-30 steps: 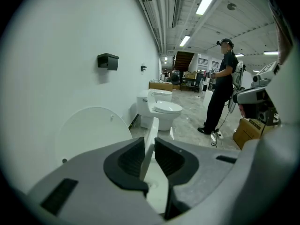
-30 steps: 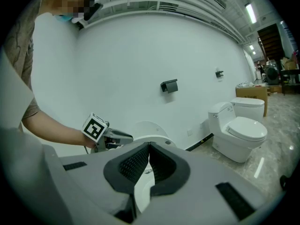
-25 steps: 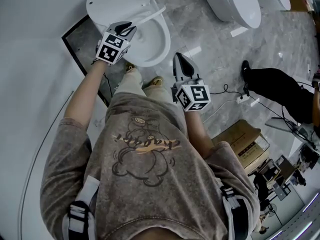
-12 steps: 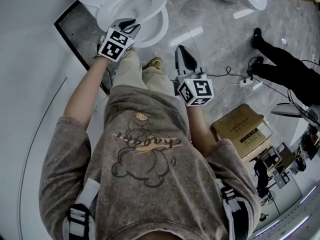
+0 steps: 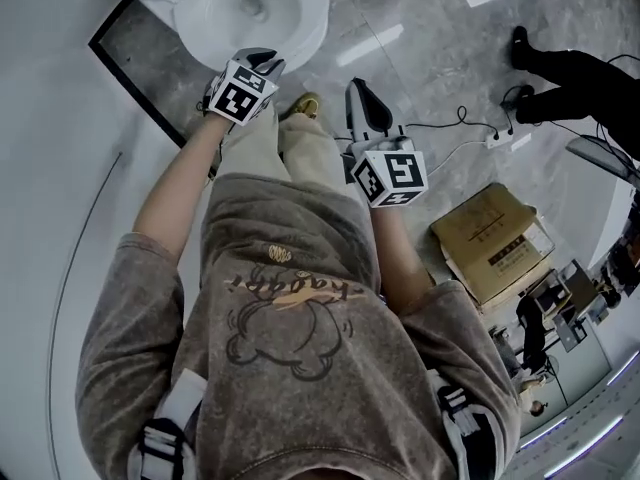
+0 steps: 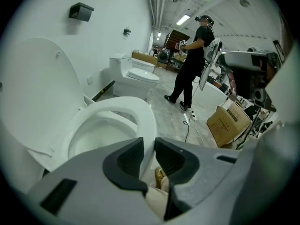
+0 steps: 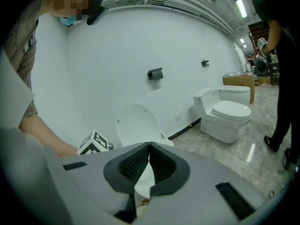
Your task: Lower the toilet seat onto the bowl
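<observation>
White wall and grey stone floor surround a toilet whose seat (image 6: 144,120) lies low over the bowl (image 6: 96,136), lid (image 6: 37,83) upright. The left gripper (image 6: 149,146), jaws just narrowing, pinches the seat's front rim. The right gripper (image 7: 149,146) is closed, empty.

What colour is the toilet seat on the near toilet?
The toilet seat is plain white; it shows best in the left gripper view.
</observation>
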A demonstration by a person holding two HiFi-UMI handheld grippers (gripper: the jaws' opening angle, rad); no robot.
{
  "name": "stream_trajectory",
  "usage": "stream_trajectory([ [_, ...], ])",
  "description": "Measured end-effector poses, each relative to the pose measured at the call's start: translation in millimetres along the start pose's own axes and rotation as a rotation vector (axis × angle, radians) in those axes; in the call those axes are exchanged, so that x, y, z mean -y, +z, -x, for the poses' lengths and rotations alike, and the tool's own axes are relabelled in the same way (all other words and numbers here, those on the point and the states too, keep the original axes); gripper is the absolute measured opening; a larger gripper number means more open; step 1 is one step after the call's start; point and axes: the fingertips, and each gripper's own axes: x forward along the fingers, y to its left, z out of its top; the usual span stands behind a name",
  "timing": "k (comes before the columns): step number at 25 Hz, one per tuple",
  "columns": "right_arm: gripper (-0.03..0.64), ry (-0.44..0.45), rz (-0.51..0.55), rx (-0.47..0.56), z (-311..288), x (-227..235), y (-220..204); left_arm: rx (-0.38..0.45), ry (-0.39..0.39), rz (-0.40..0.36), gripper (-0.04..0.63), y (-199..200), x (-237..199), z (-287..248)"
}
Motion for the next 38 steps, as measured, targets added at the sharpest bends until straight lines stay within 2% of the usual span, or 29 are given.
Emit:
stream_trajectory([
  [8, 0.026, -0.053, -0.047, -0.052, -15.4, 30.9, -57.0, -0.092, -0.059, 0.055, 0.075, -53.4, 13.4, -74.4],
  [13, 0.026, -0.076, -0.074, -0.082, -27.8, 43.8, -90.3, -0.135, -0.064, 0.112, 0.055, -90.2, 9.6, -117.4],
  [17, 0.026, -0.072, -0.092, -0.102, -41.8, 50.3, -110.3, -0.186, -0.066, 0.118, 0.052, -113.2, 5.4, -146.1],
  [22, 0.026, -0.061, -0.101, -0.127, -57.5, 54.2, -134.6, -0.201, -0.05, 0.126, 0.052, -131.4, -2.7, -172.9],
  [27, 0.026, -0.068, -0.113, -0.139, -61.9, 61.0, -141.7, -0.188, -0.052, 0.119, 0.032, -133.8, -6.1, -176.6],
  [30, 0.026, -0.074, -0.109, -0.129, -60.0, 62.2, -128.1, -0.189, -0.067, 0.121, 0.032, -121.7, -3.7, -164.9],
  [32, 0.026, -0.075, -0.104, -0.11, -55.3, 61.5, -109.0, -0.154, -0.064, 0.121, 0.032, -96.0, -2.4, -144.9],
  [38, 0.026, -0.065, -0.067, -0.031, -31.4, 46.9, -21.1, 0.044, -0.017, 0.128, 0.032, 31.2, -2.6, -36.0],
])
